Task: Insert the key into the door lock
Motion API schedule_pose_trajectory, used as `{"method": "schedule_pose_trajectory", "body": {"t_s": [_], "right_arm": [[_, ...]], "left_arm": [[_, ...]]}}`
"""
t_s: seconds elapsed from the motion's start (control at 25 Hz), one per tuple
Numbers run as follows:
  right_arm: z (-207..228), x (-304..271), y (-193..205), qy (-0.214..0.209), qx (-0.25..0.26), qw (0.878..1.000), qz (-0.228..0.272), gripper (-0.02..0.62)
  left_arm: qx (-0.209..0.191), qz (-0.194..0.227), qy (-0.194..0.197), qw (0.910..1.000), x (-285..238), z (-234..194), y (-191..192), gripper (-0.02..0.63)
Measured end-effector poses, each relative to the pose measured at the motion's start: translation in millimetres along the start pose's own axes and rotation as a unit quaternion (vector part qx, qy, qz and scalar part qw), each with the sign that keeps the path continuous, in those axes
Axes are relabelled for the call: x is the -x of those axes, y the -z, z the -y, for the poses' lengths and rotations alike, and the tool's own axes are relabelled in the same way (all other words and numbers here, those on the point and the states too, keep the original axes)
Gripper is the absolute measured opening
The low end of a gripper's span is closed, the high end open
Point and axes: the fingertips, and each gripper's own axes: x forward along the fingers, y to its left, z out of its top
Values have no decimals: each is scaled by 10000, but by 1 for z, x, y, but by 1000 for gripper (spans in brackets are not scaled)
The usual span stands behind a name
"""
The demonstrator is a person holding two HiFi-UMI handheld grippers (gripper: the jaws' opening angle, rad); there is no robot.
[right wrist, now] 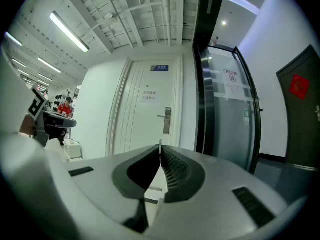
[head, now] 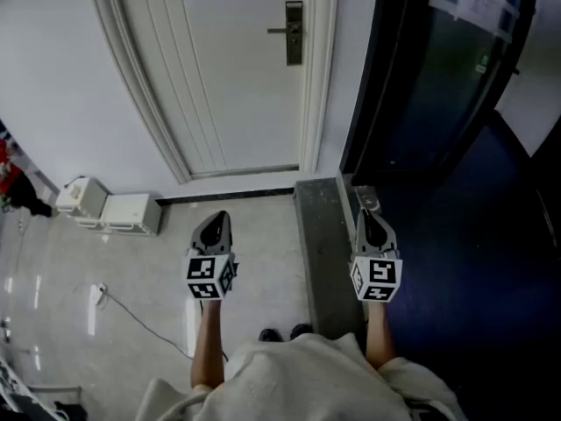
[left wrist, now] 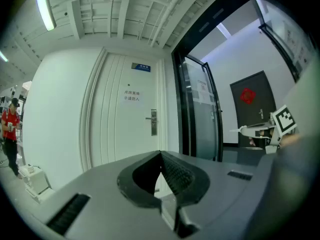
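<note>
The white door [head: 237, 68] stands closed ahead, with its dark lock plate and lever handle [head: 294, 32] on its right side; the lock also shows in the left gripper view [left wrist: 153, 122] and the right gripper view [right wrist: 167, 121]. My right gripper [head: 365, 215] [right wrist: 160, 148] is held level and well short of the door. Its jaws are shut on a thin silvery key [right wrist: 160, 143] whose tip pokes out between them. My left gripper [head: 216, 218] [left wrist: 161, 155] is beside it, level, jaws shut with nothing in them.
A dark glass door [head: 438, 68] stands open to the right of the white door. A grey threshold strip [head: 324, 253] runs along the floor between my grippers. White boxes [head: 110, 209] and a cable [head: 131, 314] lie at the left. A person in red [left wrist: 9, 129] stands far left.
</note>
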Motion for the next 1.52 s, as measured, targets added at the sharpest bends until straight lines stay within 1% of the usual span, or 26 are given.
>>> {"method": "schedule_pose_trajectory", "body": {"t_s": [0.36, 0.76, 1.04, 1.24, 1.52], "right_arm": [[4, -2, 4, -61, 49, 10000, -57, 29], [21, -19, 5, -194, 68, 9998, -7, 29], [33, -42, 10, -389, 115, 9992, 12, 29], [41, -64, 12, -491, 120, 9987, 20, 29], [44, -113, 22, -540, 79, 9984, -114, 29]], "left_arm": [[-8, -78, 41, 10000, -6, 8, 5, 17], [10, -175, -73, 9998, -20, 21, 11, 17], [148, -208, -234, 9994, -34, 31, 21, 17], [214, -247, -304, 9990, -56, 34, 27, 17], [254, -306, -309, 9987, -99, 17, 31, 17]]}}
